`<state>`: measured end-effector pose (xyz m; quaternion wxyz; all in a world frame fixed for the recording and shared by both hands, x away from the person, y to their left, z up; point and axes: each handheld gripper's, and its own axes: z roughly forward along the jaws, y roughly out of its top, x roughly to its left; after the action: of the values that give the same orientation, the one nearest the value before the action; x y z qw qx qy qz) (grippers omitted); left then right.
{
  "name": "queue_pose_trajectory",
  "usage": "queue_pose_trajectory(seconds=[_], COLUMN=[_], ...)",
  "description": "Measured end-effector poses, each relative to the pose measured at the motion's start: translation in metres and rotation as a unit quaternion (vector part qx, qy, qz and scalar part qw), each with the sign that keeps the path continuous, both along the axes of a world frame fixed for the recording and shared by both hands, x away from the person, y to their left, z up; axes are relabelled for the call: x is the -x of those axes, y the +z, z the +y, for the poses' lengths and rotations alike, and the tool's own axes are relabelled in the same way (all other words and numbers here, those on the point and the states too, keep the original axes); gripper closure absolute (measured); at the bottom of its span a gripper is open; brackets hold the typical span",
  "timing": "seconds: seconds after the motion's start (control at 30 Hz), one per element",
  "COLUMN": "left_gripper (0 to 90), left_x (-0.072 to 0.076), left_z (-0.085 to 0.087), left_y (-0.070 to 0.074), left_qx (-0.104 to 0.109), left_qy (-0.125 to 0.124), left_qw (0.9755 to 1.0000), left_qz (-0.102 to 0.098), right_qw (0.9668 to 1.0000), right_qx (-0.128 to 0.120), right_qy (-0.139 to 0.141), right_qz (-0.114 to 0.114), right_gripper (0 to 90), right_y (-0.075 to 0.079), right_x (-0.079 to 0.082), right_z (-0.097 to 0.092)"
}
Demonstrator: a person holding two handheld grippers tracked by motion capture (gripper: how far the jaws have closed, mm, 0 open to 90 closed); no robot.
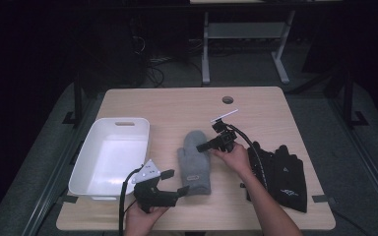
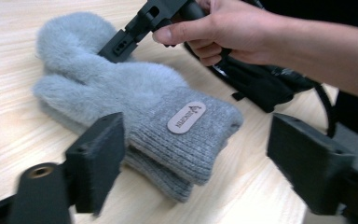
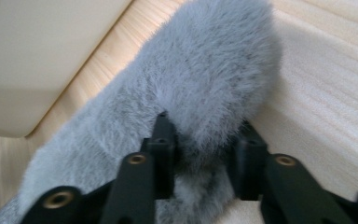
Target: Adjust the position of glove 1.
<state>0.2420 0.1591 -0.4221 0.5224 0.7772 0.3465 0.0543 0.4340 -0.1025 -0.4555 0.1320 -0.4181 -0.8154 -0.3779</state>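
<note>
Right hand-held gripper (image 3: 200, 154) clenches one grey mitten (image 1: 195, 162); left hand-held gripper (image 1: 173, 182) released

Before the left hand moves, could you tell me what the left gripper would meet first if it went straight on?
Probably the ribbed cuff of the grey mittens, which lies just ahead between the open jaws of the left gripper; depth is unclear.

Long, soft, matt fur-like pile is seen on the grey mittens (image 3: 205, 88) where they are pinched between the fingers (image 3: 161, 144) of the right gripper (image 3: 203, 161); ribbed knit and a smooth oval patch are shown at the cuff, between the left gripper (image 2: 191, 158) fingers (image 2: 98, 158). Those fingers are made of matt black plastic with brass-coloured inserts. Pale, matt wood grain is shown by the table (image 1: 177, 105). Beside the right fingers, smooth white plastic is presented by the bin (image 1: 91, 155). Dark cloth is shown by the black gloves (image 1: 285, 177).
</note>
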Motion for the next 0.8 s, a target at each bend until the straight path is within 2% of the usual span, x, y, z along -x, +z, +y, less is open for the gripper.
queue_pose_trajectory(seconds=[0.1, 0.2, 0.3, 0.4, 0.5, 0.6, 0.67, 0.8], left_gripper=[19.9, 17.9, 14.6, 13.0, 13.2, 13.6, 14.2, 15.1], left_x=[-0.003, -0.005, -0.008, -0.011, -0.015, -0.019, -0.023, -0.034], left_z=[0.000, 0.000, -0.001, -0.004, -0.007, -0.012, -0.015, -0.020], left_y=[-0.001, -0.003, -0.004, -0.007, -0.012, -0.016, -0.020, -0.027], left_qx=[0.009, 0.019, 0.033, 0.027, 0.024, 0.012, 0.013, 0.023], left_qy=[-0.001, 0.001, 0.001, 0.002, 0.010, 0.012, 0.016, 0.025], left_qw=[0.9998, 0.9991, 0.9974, 0.9970, 0.9953, 0.9940, 0.9921, 0.9865], left_qz=[0.019, 0.038, 0.064, 0.072, 0.093, 0.108, 0.124, 0.160], right_qw=[0.9999, 0.9994, 0.9992, 0.9987, 0.9983, 0.9982, 0.9980, 0.9981], right_qx=[-0.001, -0.005, -0.010, -0.012, -0.010, -0.009, -0.011, -0.008], right_qy=[0.004, 0.007, 0.008, 0.008, 0.005, 0.003, -0.003, -0.006], right_qz=[-0.016, -0.034, -0.039, -0.048, -0.056, -0.059, -0.063, -0.060], right_gripper=[75.5, 77.0, 77.7, 78.2, 78.3, 78.4, 78.4, 78.4], right_y=[0.003, 0.005, 0.005, 0.007, 0.009, 0.009, 0.009, 0.007], right_x=[0.003, 0.008, 0.014, 0.020, 0.028, 0.033, 0.037, 0.041], right_z=[-0.003, -0.007, -0.012, -0.019, -0.027, -0.037, -0.044, -0.054])
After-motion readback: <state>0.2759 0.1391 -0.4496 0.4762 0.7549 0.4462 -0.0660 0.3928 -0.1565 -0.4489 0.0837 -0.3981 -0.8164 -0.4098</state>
